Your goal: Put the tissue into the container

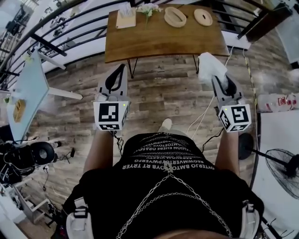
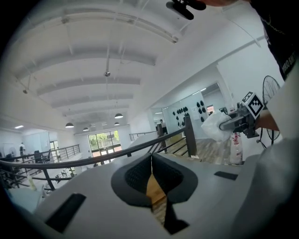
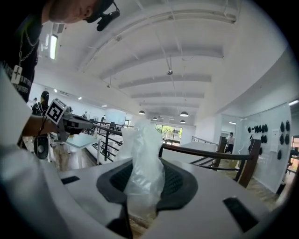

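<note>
A crumpled white tissue (image 1: 207, 66) sticks out of my right gripper (image 1: 216, 78), which is shut on it and held up in the air. In the right gripper view the tissue (image 3: 143, 154) stands up between the dark pads (image 3: 174, 182). My left gripper (image 1: 122, 68) is raised beside it, shut with nothing in it; its pads (image 2: 133, 177) meet in a thin line. An oval wooden container (image 1: 175, 17) and a round wooden lid (image 1: 203, 17) lie on the brown wooden table (image 1: 154, 42) ahead of both grippers. From the left gripper view I see the tissue (image 2: 214, 126) in the right gripper (image 2: 223, 125).
A tissue box (image 1: 126, 19) and small flowers (image 1: 148, 9) also sit on the brown table. A pale table (image 1: 29, 88) stands at the left, a black railing (image 1: 51, 23) behind it. A floor fan (image 1: 282, 173) and a cable (image 1: 205, 112) are at the right, camera gear (image 1: 32, 154) at the lower left.
</note>
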`<state>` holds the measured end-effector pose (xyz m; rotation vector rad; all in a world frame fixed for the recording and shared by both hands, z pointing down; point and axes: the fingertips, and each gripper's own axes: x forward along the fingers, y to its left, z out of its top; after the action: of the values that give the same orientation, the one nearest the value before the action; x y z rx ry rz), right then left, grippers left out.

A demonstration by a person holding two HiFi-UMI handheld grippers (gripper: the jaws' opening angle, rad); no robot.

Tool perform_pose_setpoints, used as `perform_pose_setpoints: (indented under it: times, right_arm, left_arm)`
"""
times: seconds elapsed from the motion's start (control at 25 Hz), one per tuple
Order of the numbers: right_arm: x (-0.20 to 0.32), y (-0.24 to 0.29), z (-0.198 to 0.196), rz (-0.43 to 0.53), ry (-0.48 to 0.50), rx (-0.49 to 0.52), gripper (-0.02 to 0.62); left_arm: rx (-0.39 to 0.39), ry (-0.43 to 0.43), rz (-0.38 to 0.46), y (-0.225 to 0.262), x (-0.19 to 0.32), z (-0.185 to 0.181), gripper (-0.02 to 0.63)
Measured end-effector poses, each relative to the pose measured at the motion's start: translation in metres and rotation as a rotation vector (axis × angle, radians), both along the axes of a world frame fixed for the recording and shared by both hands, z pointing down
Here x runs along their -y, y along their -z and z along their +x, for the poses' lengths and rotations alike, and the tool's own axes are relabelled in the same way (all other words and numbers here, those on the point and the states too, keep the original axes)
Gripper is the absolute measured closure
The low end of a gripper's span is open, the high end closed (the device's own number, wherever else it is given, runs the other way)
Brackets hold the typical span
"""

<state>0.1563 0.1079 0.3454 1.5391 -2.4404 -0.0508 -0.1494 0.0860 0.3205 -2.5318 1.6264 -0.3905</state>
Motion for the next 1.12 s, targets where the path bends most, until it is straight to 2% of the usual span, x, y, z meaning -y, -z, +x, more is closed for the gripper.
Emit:
perform_pose_setpoints:
  times: [0.16, 0.28, 0.36, 0.48, 0.72, 1.12]
  right_arm:
    - [0.022, 0.0, 0.008, -0.004, 0.014, 0.013, 0.474]
    - [0.032, -0.002, 0.012, -0.02, 0.027, 0.012, 0.474]
    - [0.038, -0.004, 0.013, -0.03, 0.034, 0.006, 0.474]
    - [0.046, -0.003, 0.016, -0.029, 0.025, 0.029, 0.474]
    - [0.071, 0.001, 0.013, 0.014, 0.027, 0.002, 0.474]
    - [0.144, -0.009, 0.012, -0.022, 0.038, -0.016, 0.474]
  left_arm:
    - [0.012, 0.023, 0.006, 0.003, 0.012, 0.014, 0.577]
    - [0.036, 0.06, 0.052, 0.01, 0.016, 0.013, 0.577]
    - [0.024, 0.065, 0.051, 0.01, 0.018, 0.011, 0.577]
    - [0.004, 0.063, 0.012, 0.002, 0.023, 0.01, 0.577]
    - [-0.021, 0.017, 0.011, -0.005, 0.051, 0.029, 0.577]
    - [-0.029, -0.009, -0.032, -0.02, 0.131, 0.043, 0.577]
